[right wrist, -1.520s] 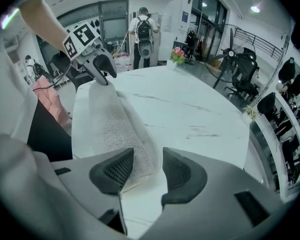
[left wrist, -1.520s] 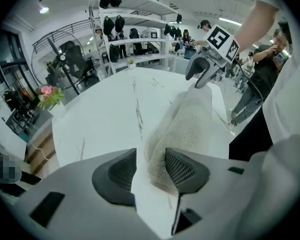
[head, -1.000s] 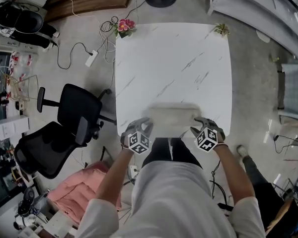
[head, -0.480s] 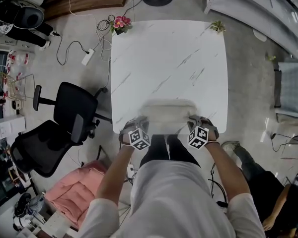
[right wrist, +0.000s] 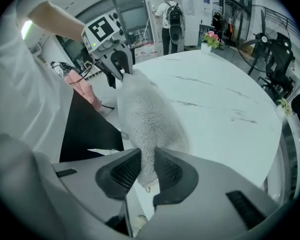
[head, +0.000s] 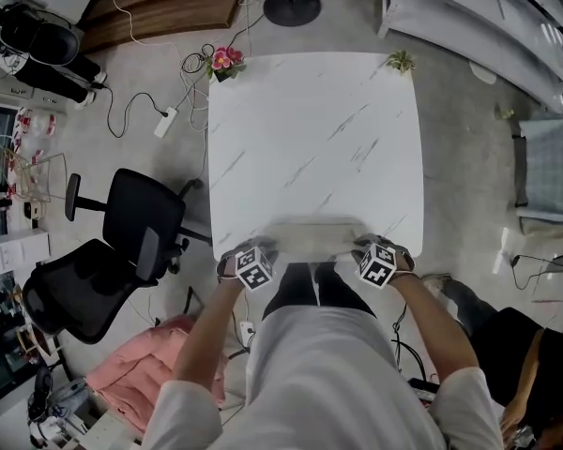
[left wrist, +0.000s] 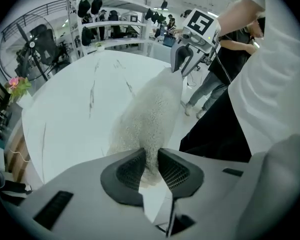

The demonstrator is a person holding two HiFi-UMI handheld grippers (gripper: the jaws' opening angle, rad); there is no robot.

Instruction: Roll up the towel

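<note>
**Towel gripped at both ends at the near table edge**

The towel point(head: 310, 237), white and fluffy, is seen as a long narrow bundle. It lies along the near edge of the white marbled table point(head: 310, 129), just in front of the person. Its left end is pinched by the left gripper point(left wrist: 150, 165): the jaws are only a little apart, and the pile is pressed between the two ribbed pads. The right end is taken in the same way by the right gripper point(right wrist: 147, 166), whose pads are pressed on the cloth from both sides. The jaws of both grippers have just been closing on the towel and then easing slightly wider. Both grippers are pointed steeply down, and the towel is stretched from one to the other. Whether the bundle is rolled or only folded cannot be told. At the far corners of the table, pink flowers point(head: 227, 59) and a small green plant point(head: 400, 61) are seen. A black office chair point(head: 122, 242) is standing on the floor to the left.
</note>
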